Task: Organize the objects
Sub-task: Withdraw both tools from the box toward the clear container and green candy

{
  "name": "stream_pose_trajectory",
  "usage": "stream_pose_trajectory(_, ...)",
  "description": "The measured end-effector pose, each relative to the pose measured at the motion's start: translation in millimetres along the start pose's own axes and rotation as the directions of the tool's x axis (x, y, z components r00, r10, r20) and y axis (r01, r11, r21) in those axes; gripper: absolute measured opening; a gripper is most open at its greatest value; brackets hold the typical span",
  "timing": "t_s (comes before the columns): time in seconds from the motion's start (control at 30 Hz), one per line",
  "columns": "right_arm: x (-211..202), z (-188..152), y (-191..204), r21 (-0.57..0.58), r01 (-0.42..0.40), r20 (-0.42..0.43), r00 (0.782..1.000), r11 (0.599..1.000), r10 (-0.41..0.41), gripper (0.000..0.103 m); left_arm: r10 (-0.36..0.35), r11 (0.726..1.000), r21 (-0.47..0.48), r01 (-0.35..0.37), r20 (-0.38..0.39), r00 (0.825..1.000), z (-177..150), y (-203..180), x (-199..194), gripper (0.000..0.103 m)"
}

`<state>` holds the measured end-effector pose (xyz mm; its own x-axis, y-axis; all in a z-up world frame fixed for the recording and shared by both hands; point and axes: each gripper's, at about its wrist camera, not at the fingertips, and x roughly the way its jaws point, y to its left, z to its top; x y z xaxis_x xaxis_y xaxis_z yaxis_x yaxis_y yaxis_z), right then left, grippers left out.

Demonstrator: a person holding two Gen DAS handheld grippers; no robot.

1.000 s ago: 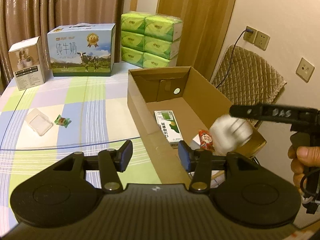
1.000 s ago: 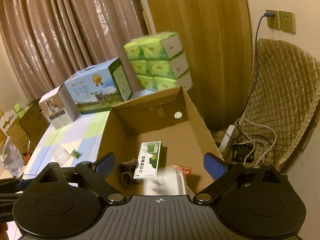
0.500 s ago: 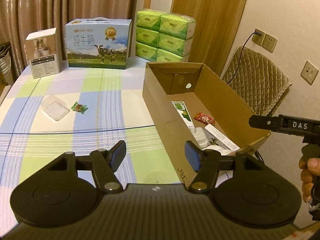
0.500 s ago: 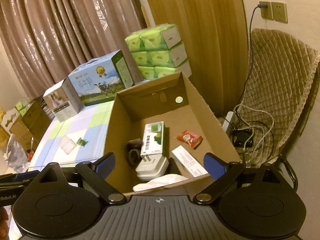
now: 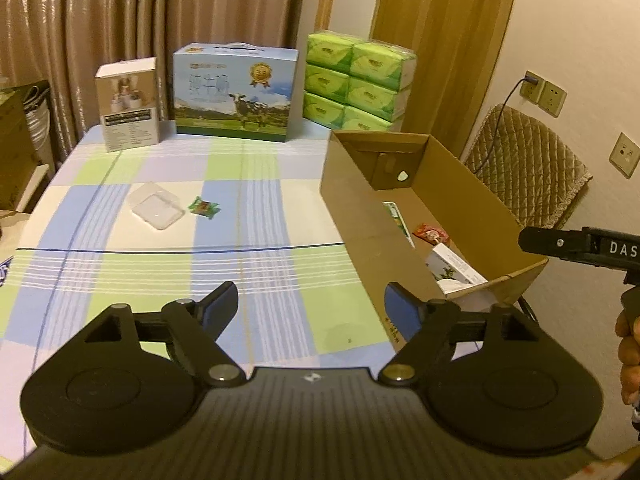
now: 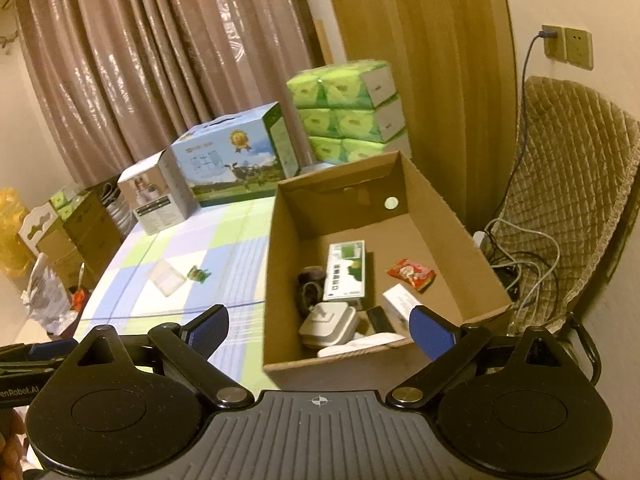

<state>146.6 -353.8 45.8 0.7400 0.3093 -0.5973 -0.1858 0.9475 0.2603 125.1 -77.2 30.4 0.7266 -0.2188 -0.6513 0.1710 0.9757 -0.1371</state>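
Candy (image 5: 205,207) (green wrapper, long axis left-right) is seen far-left of the left gripper (image 5: 312,306), nearer it than the right gripper (image 6: 320,332); both are held wide, empty, the left's jaws just opened.

Left wrist view. The black two-finger left gripper (image 5: 311,307), its jaws having just been opening, stood wide apart with nothing between them above the blue, green and white checked tablecloth (image 5: 256,216). A clear plastic lidded container (image 5: 156,206) lay just beside a green wrapped candy (image 5: 204,207). To the right stood an open brown cardboard box (image 5: 352,204) holding a red snack packet (image 5: 431,234) and a white carton (image 5: 454,266). The black right gripper (image 5: 580,245) reached in at the right edge.
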Motion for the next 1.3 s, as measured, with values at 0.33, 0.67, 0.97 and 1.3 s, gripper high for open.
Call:
stream_pose_trajectory(0.33,-4.5,-7.7,25.8,-0.04,-0.019,-0.008,1.0,0.999,0.019,0.097,0.044,0.999,-0.024,-0.044,0.018,0.999,-7.1,23.3,-23.5,0.087)
stream_pose_trajectory(0.67,-5.5,-11.3,45.9,-0.069,-0.038,-0.012,0.999,0.997,0.038,0.099,0.076,0.996,-0.043,-0.075,0.022,0.997,-13.8,39.4,-34.9,0.094)
stream_pose_trajectory(0.97,-2.3,-11.4,67.5,-0.115,-0.072,-0.015,0.997,0.991,0.071,0.101,0.114,0.992,-0.058,-0.112,0.028,0.993,-16.0,55.4,-38.0,0.101)
stream_pose_trajectory(1.3,25.0,-11.4,109.2,-0.196,-0.139,-0.041,0.99,0.971,0.133,0.101,0.208,0.976,-0.067,-0.206,0.023,0.978,-19.8,94.4,-33.5,0.102)
